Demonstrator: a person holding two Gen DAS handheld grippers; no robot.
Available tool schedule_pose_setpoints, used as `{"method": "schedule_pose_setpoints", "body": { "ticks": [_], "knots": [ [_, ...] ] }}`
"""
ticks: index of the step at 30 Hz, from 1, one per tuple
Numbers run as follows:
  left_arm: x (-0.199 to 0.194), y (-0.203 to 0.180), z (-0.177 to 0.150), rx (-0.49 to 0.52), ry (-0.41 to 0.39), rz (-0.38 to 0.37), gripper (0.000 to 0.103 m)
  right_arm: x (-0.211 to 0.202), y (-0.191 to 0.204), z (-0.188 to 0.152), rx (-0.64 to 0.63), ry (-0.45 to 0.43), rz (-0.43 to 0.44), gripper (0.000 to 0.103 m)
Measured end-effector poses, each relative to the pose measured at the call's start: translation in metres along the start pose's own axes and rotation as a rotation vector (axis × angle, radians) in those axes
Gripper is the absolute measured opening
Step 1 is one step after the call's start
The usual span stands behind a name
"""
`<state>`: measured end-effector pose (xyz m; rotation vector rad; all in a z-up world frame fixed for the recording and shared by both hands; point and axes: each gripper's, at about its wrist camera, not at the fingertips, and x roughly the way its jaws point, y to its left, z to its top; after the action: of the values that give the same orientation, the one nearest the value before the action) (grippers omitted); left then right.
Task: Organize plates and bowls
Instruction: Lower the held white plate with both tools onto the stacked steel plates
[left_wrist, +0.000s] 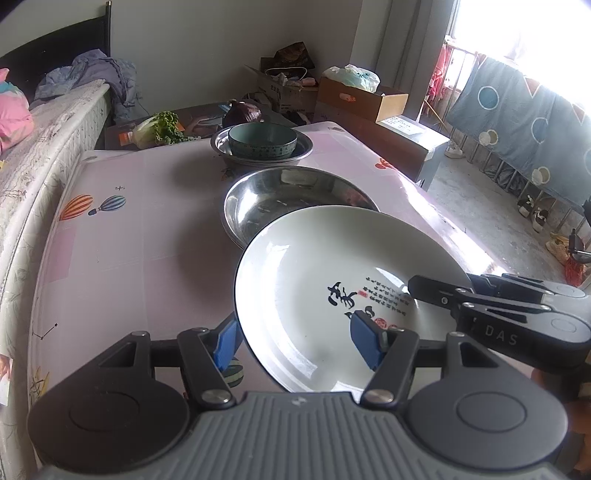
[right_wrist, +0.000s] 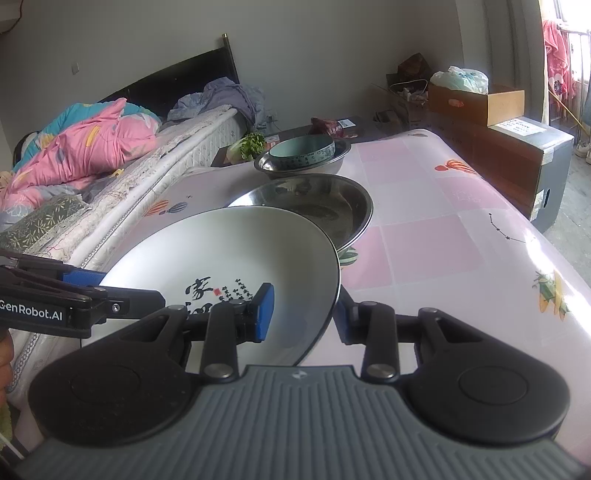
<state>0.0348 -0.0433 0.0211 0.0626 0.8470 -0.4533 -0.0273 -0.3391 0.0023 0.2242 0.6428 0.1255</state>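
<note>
We observe the right gripper (right_wrist: 303, 314) clamped on the near rim of a white plate (right_wrist: 229, 251), the left gripper (right_wrist: 94, 286) gripping its opposite edge, and a steel basin (right_wrist: 332, 206) just behind on the table (right_wrist: 443, 229).

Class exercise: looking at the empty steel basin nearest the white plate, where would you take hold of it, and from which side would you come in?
Grip the thin flared rim of the steel basin, one finger inside and one outside. Its sloping wall is probably too wide to span. I would come from above on the far-right rim, since the white plate, held by the left gripper and right gripper, overlaps its near edge.
</note>
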Motion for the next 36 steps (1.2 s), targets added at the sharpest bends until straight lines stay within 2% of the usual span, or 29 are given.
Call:
{"method": "schedule_pose_setpoints", "body": {
  "ticks": [18, 27, 36],
  "knots": [
    [0.050, 0.012, 0.057, -0.026, 0.013, -0.001, 0.064, 0.063, -0.022, 0.058, 0.038, 0.024, -0.006, 0.034],
    [0.082, 0.020, 0.067, -0.040, 0.064, 0.004, 0.064, 0.098, -0.034, 0.067, 0.064, 0.072, -0.032, 0.034],
    [0.084, 0.028, 0.078, -0.057, 0.035, -0.021, 0.060, 0.114, -0.041, 0.071, 0.086, 0.087, -0.033, 0.034]
  ]
}}
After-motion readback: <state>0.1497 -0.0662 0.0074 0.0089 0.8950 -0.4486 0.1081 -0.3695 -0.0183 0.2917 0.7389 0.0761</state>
